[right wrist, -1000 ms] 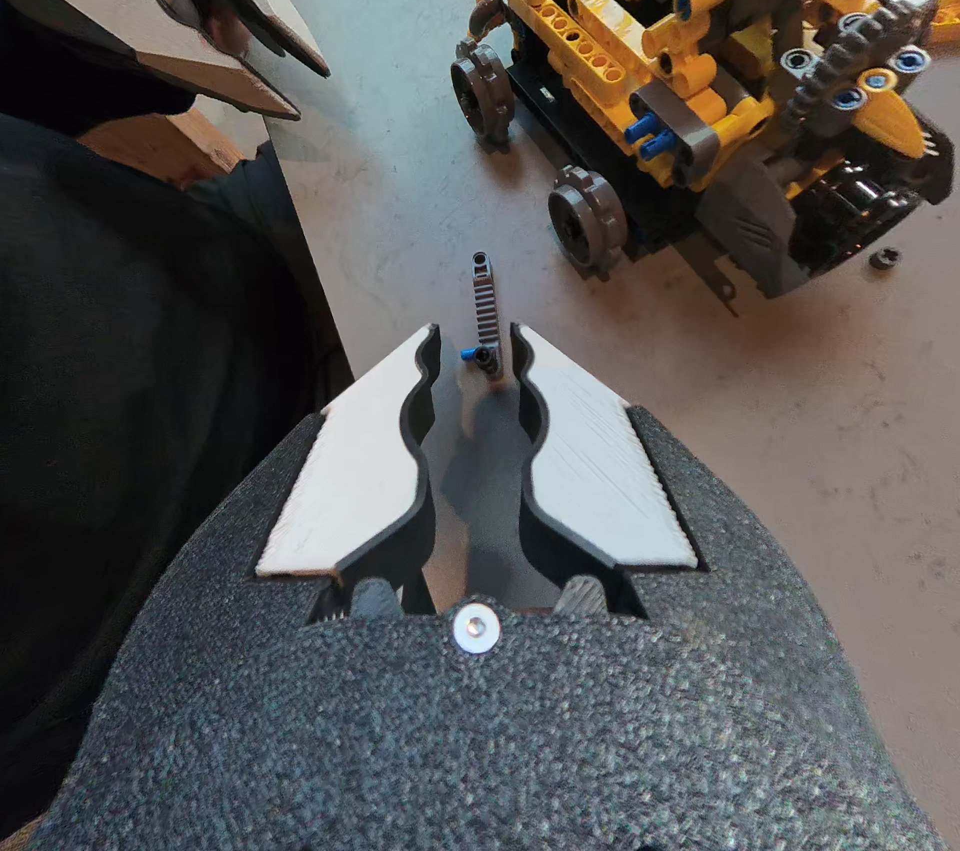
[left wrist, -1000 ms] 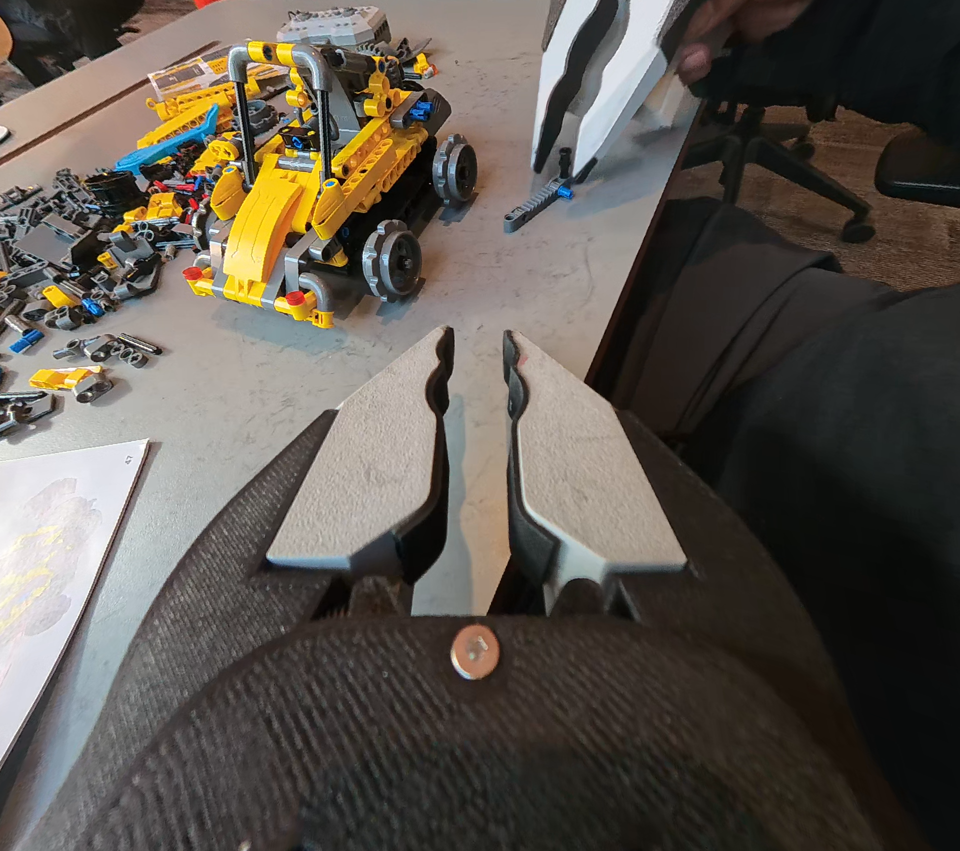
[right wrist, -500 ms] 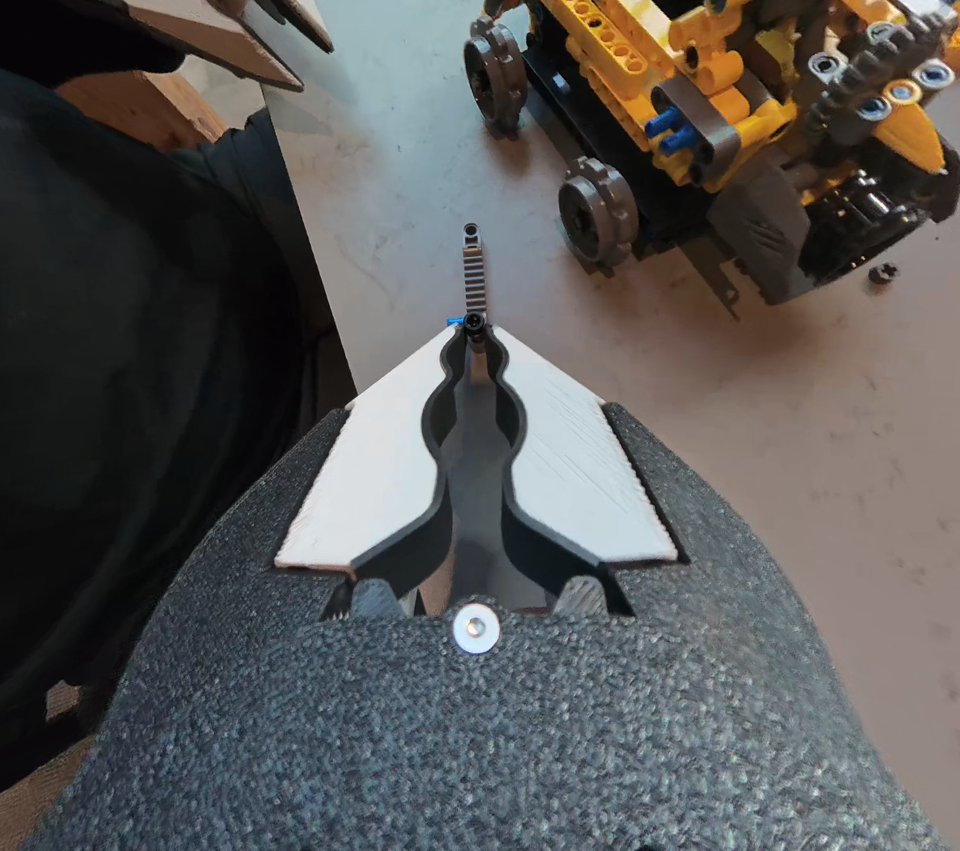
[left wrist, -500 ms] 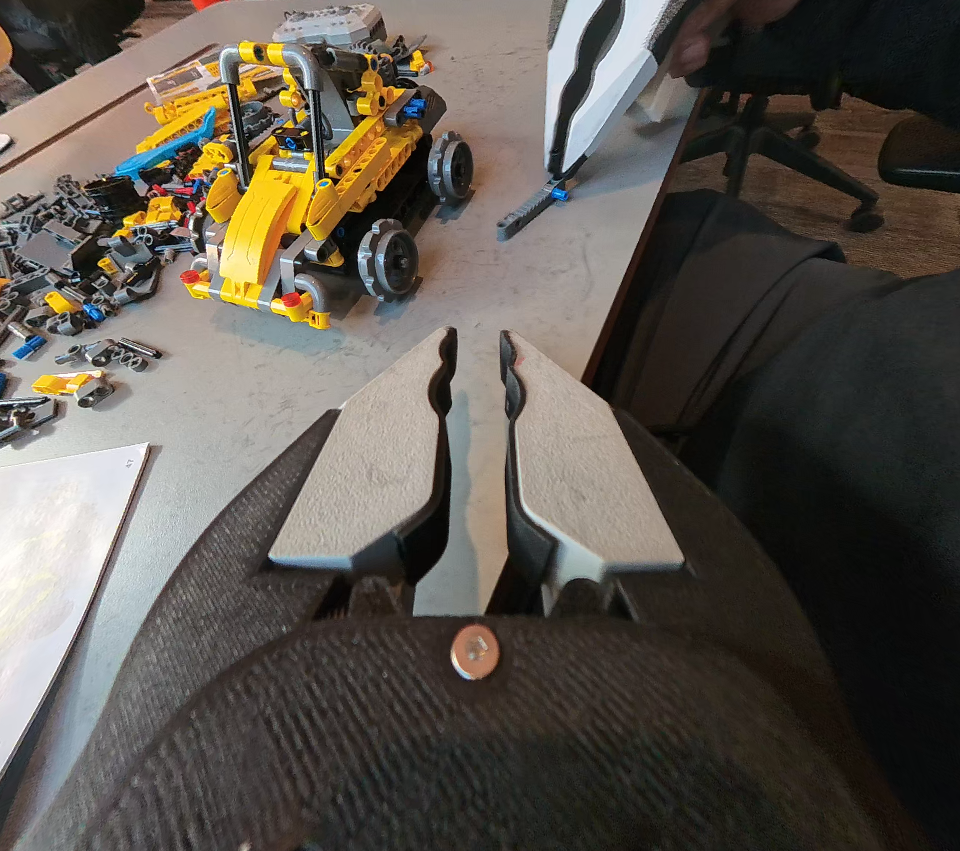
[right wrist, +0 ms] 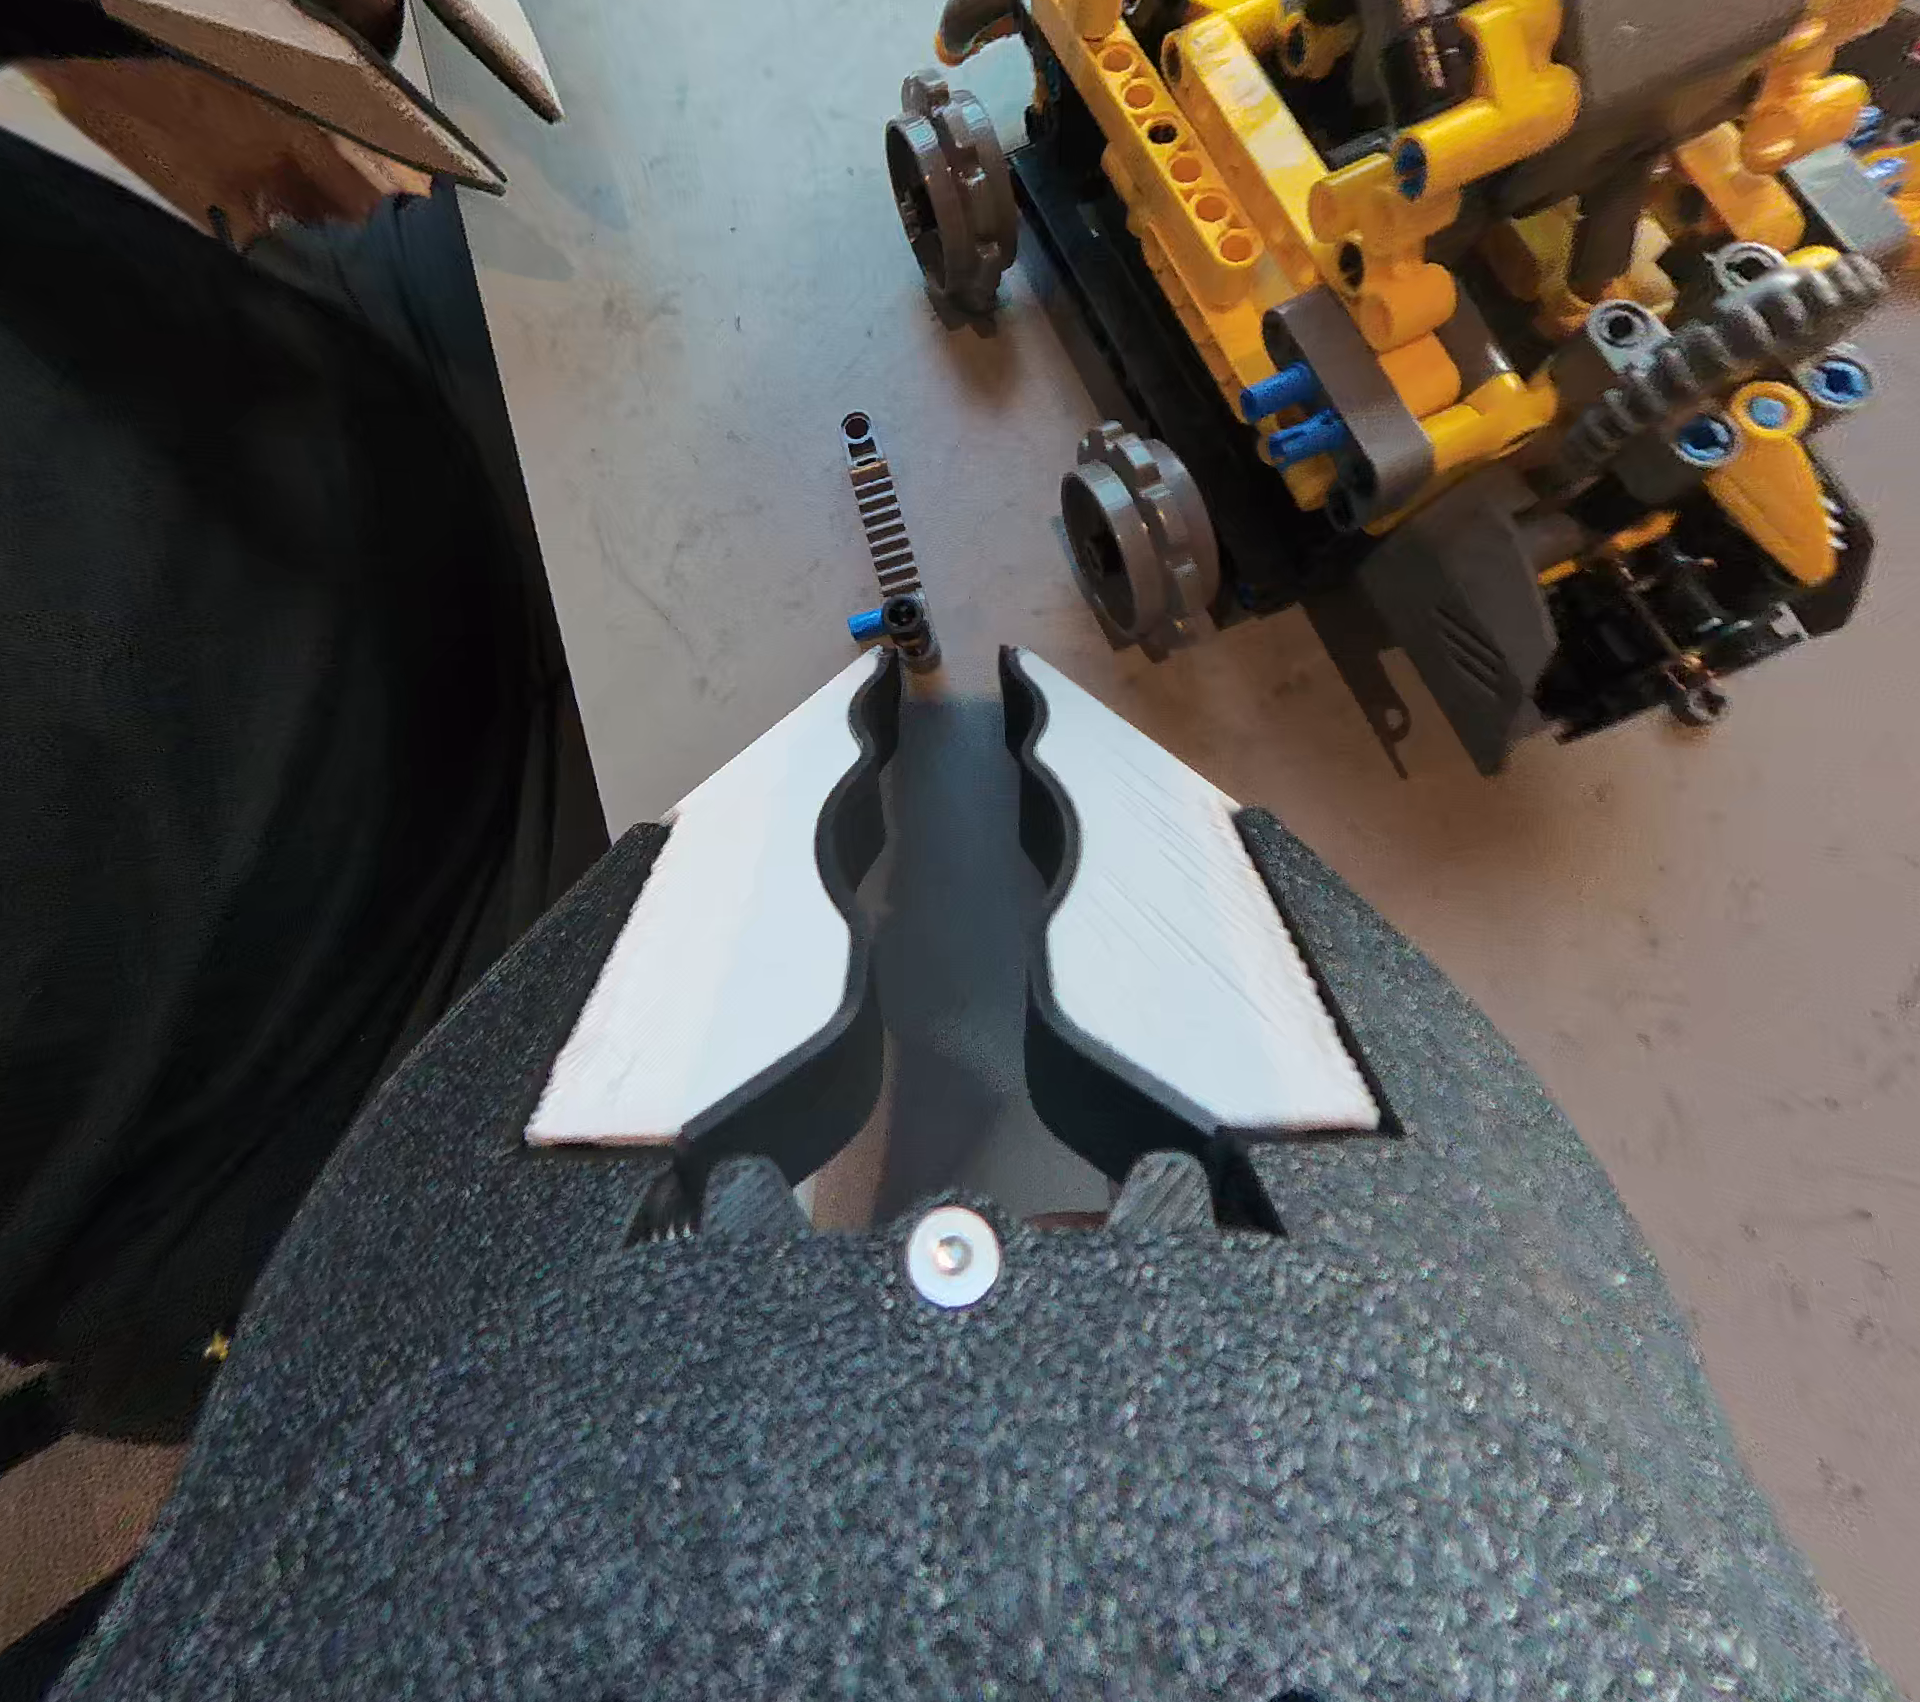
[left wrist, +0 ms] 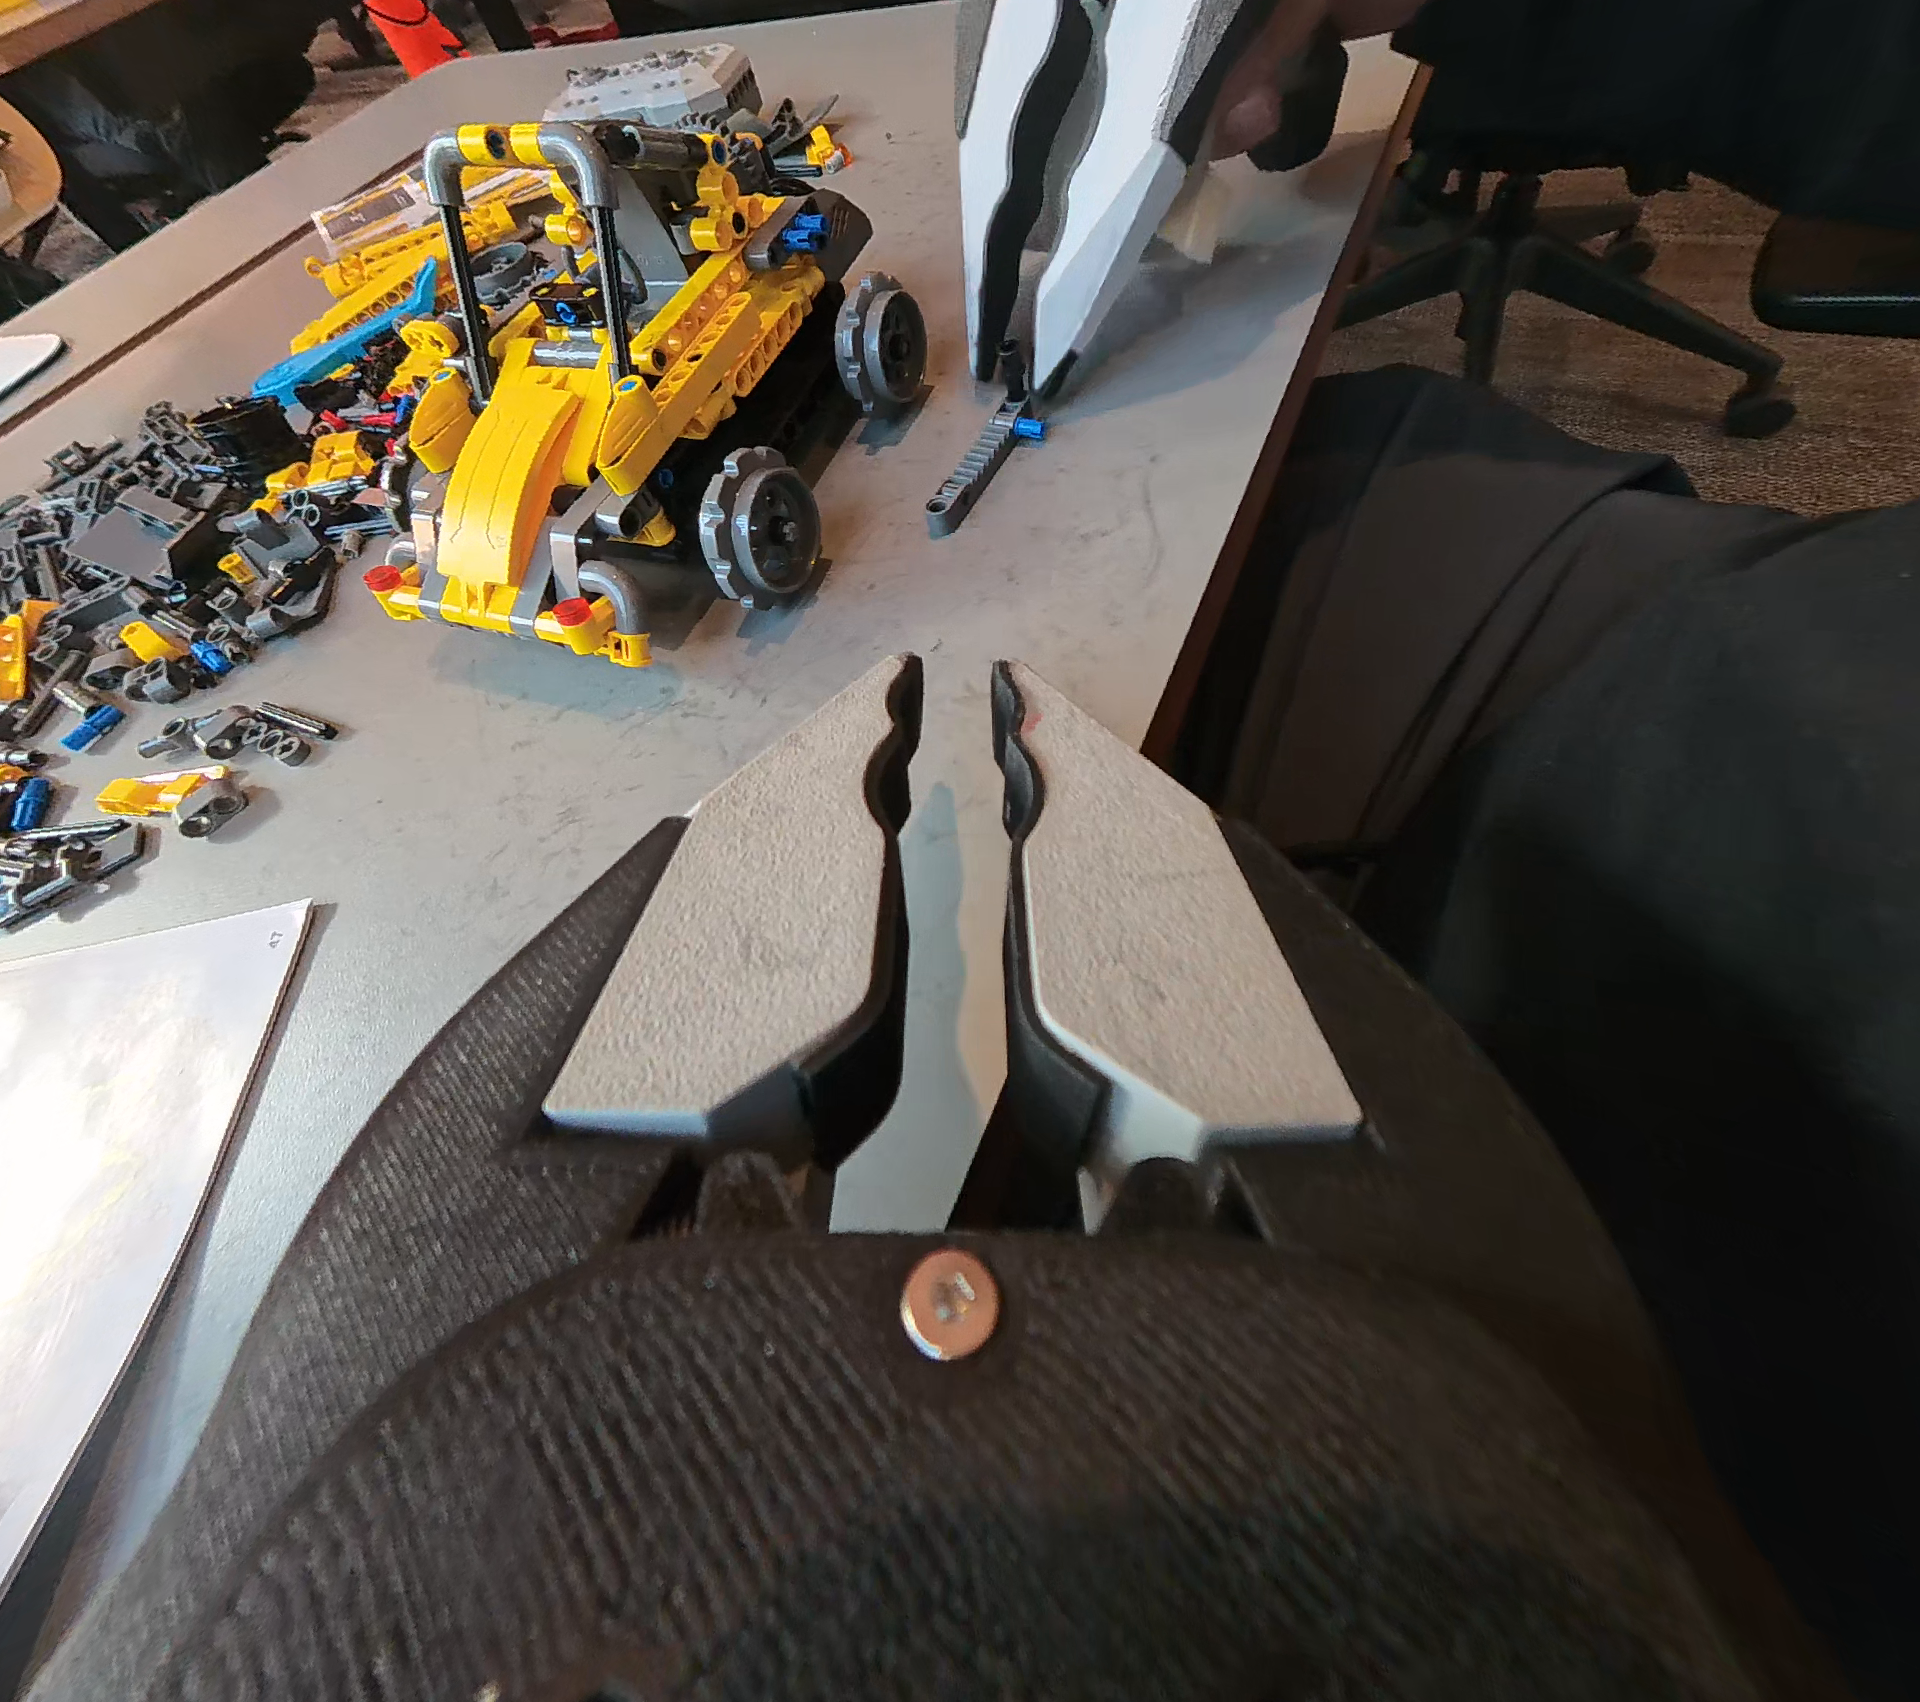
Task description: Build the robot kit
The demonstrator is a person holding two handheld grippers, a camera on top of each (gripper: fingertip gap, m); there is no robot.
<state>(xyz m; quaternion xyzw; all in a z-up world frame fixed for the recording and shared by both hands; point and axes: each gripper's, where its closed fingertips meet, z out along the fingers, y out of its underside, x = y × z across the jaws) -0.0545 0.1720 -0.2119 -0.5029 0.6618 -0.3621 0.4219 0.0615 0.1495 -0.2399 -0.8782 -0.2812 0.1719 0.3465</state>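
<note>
— Grey toothed bar lies flat on the desk, a black pin with a blue peg at its near end. State of my right gripper?

— Fingers slightly parted, gripping nothing; the tips stand just beside that pin.

— And my left gripper?

— Narrowly open, empty, above bare desk near the yellow toy vehicle.

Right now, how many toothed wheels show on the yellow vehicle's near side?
2: front wheel by the red-tipped bumper, rear wheel nearest the right gripper. Far-side wheels are hidden.
</note>
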